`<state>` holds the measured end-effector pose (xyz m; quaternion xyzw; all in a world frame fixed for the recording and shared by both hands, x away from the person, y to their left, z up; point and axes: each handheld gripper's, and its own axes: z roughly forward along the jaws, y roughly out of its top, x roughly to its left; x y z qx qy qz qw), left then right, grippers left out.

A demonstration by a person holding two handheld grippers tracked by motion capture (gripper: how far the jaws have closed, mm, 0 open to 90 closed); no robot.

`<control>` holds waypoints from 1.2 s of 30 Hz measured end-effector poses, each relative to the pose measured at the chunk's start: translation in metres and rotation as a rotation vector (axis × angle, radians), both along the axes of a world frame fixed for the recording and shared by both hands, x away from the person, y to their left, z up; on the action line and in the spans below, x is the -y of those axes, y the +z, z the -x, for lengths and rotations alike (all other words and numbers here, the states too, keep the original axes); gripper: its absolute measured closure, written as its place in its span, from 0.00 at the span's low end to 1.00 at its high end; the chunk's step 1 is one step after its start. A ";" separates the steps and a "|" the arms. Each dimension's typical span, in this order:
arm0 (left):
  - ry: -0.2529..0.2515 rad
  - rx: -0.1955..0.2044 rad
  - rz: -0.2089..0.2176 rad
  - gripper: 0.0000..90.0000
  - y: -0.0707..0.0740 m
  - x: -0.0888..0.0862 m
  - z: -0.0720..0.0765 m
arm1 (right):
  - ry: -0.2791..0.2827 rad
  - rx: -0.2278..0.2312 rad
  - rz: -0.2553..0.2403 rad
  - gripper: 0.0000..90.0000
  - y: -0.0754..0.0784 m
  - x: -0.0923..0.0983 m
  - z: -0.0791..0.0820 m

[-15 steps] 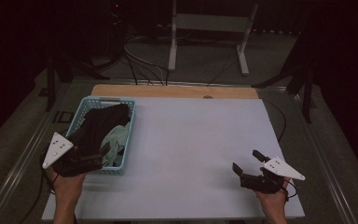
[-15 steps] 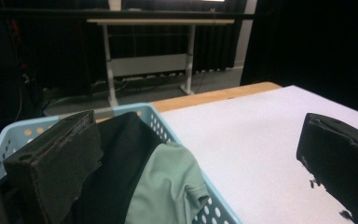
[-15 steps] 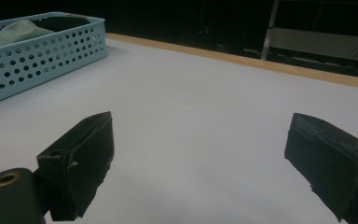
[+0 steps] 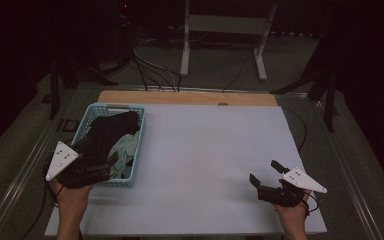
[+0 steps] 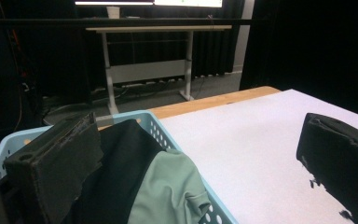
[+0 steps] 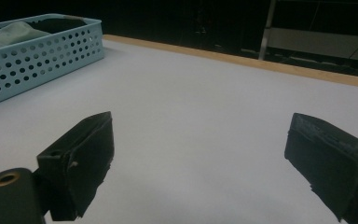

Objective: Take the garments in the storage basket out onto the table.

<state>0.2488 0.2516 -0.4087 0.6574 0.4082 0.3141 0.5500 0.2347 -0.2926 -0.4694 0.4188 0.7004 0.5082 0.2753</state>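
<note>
Dark room all round, with a white table [image 4: 215, 165] in the middle, and from the high view a pale blue basket [image 4: 136, 150] sits at its left side, stuffed with a black garment [image 4: 111, 131] and a pale green cloth [image 4: 125, 152]. Left gripper [image 4: 111, 167] hovers right at the basket's near end, jaws spread; right gripper [image 4: 265, 176] waits well apart over bare table, jaws spread too. Over to the left gripper view: wide-open jaws frame the basket's corner, the green cloth [image 5: 168, 191] bunched up against the rim [image 5: 186, 154], the black garment [image 5: 116, 172] lying just behind it. Soft, light, floppy stuff, I'd say, so a pinch on that raised green fold looks the best hold. Right gripper view now: both black jaws stand wide with nothing between them, the basket [image 6: 37, 56] far off at upper left.
</note>
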 end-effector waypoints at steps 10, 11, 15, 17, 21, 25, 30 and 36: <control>0.005 -0.105 -0.030 0.00 0.005 0.002 -0.009 | -0.008 -0.003 -0.007 0.09 -0.001 0.000 -0.001; 0.006 -0.109 -0.032 0.00 0.006 0.001 -0.010 | -0.009 0.002 -0.006 0.09 -0.001 0.000 -0.001; 0.004 -0.112 -0.029 0.00 0.007 -0.001 -0.013 | -0.010 0.000 -0.008 0.09 -0.001 0.000 -0.001; -0.009 -0.116 -0.030 0.00 0.009 -0.001 -0.015 | -0.009 0.002 -0.008 0.09 -0.001 0.000 -0.001; -0.017 -0.113 -0.033 0.00 0.011 -0.001 -0.018 | -0.008 0.003 -0.008 0.09 -0.001 0.000 -0.001; -0.031 -0.107 -0.038 0.00 0.014 0.000 -0.023 | -0.007 0.003 -0.008 0.09 -0.001 0.000 -0.001; -0.045 -0.089 -0.051 0.01 0.016 0.002 -0.029 | -0.007 0.002 -0.008 0.09 -0.001 0.000 -0.001; -0.051 -0.093 -0.057 0.01 0.017 0.001 -0.036 | -0.006 0.001 -0.009 0.09 -0.001 -0.001 -0.001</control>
